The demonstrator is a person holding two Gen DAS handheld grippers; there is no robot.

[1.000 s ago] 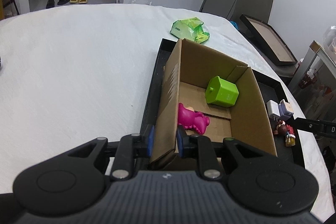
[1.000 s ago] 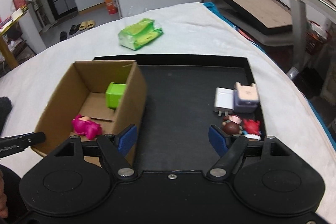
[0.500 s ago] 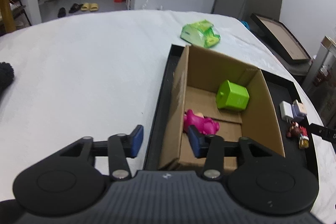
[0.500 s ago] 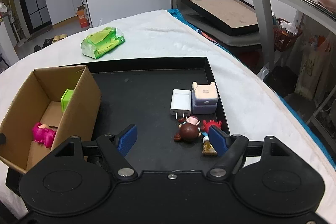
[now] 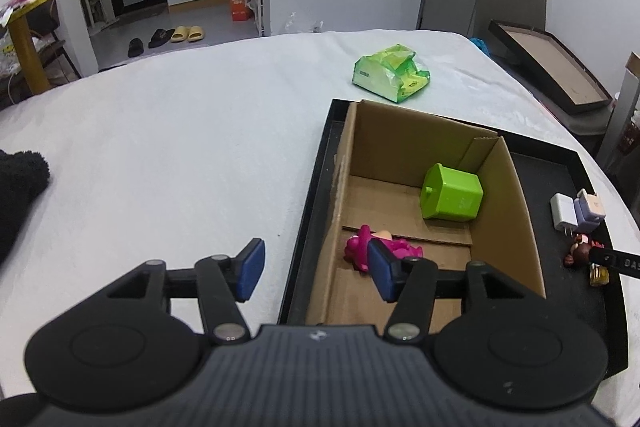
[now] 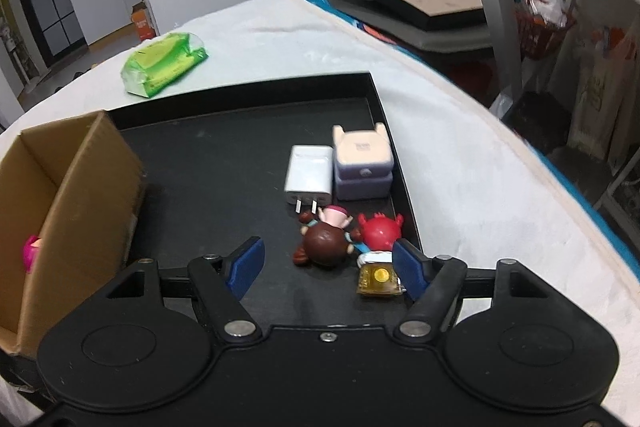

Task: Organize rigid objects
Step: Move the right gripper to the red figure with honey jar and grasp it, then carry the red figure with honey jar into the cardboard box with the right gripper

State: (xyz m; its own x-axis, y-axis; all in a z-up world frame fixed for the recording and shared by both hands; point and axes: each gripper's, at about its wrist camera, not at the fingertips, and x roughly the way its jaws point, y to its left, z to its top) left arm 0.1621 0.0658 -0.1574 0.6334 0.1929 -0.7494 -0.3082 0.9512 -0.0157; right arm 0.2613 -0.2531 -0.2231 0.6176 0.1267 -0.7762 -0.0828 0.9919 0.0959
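Both grippers are released: the left gripper (image 5: 316, 271) hovers over the cardboard box (image 5: 516, 203) wall, the right gripper (image 6: 326, 263) above two figurines (image 6: 326, 247). At its 12 o'clock sits a white charger (image 6: 309, 173) on the black tray (image 6: 224, 163).

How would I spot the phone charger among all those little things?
Find the black tray, then the cluster near its right edge. The white plastic charger block lies flat beside the lilac box; alone there, it has two metal prongs.
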